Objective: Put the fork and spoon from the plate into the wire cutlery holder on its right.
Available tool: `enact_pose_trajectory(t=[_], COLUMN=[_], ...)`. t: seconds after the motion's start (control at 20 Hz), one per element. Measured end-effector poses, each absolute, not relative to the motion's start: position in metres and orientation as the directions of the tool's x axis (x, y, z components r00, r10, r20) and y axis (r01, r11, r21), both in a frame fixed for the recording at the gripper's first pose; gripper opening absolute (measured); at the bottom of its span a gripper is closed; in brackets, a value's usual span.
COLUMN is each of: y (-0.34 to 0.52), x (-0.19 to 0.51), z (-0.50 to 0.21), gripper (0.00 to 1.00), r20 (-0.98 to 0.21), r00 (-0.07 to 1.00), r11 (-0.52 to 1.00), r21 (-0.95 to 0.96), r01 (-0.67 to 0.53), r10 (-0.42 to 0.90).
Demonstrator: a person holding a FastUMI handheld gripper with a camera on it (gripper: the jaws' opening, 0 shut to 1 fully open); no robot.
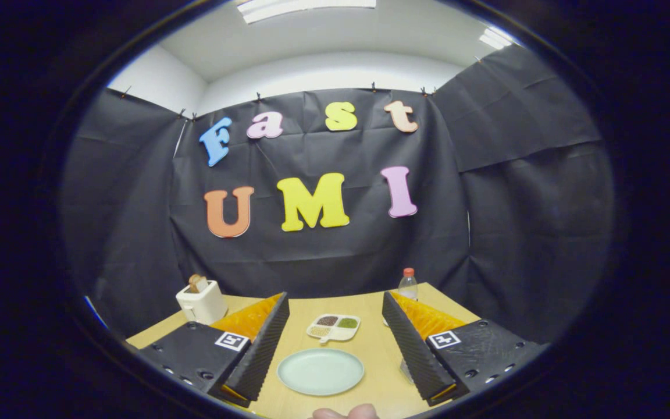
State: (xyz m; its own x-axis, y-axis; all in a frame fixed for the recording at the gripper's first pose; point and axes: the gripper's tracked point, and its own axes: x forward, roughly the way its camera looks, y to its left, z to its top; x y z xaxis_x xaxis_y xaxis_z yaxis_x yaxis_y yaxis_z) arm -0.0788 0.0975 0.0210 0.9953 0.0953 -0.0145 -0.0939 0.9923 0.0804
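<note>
One gripper (335, 349) is present, its two fingers spread wide apart at the bottom of the frame with nothing held between them. One pale green plate (320, 370) lies on the wooden table (370, 343) in the lower centre of the frame, between the fingers; its surface is bare, with no cutlery lying on it. One small white sectioned dish (334, 327) sits just beyond the plate, toward the centre of the frame, with three compartments: one dark filling, one green filling, one pale filling. One white toaster (202, 302) stands at the lower left, behind the left finger, with one slice of toast (198, 283) protruding from its top. One clear plastic bottle (407, 284) with a red cap stands at the lower right of centre, behind the right finger, near the far edge of the table. A small wire-like form shows at the inner base of the right finger, too obscured to identify. Fingertips of a person's hand (345, 412) show at the very bottom centre, just below the plate. Black cloth forms the booth wall behind the table.
</note>
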Motion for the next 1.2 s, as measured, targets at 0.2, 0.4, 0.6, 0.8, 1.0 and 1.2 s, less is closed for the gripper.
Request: enact_pose_trajectory(t=[0.2, 0.4, 0.6, 0.8, 1.0, 1.2], y=[0.105, 0.115, 0.120, 0.118, 0.112, 0.108], x=[-0.074, -0.073, -0.073, -0.073, -0.072, -0.071], z=[0.016, 0.011, 0.015, 0.014, 0.013, 0.012], gripper=[0.96, 0.96, 0.96, 0.96, 0.96, 0.96], r20=[-0.029, -0.036, -0.023, -0.032, -0.037, -0.037], r00=[0.995, 0.995, 0.996, 0.997, 0.997, 0.998], r11=[0.993, 0.994, 0.996, 0.995, 0.996, 0.996], r21=[0.076, 0.059, 0.046, 0.060, 0.068, 0.070], r01=[-0.088, -0.087, -0.082, -0.075, -0.062, -0.050], r10=[0.090, 0.089, 0.083, 0.077, 0.064, 0.052])
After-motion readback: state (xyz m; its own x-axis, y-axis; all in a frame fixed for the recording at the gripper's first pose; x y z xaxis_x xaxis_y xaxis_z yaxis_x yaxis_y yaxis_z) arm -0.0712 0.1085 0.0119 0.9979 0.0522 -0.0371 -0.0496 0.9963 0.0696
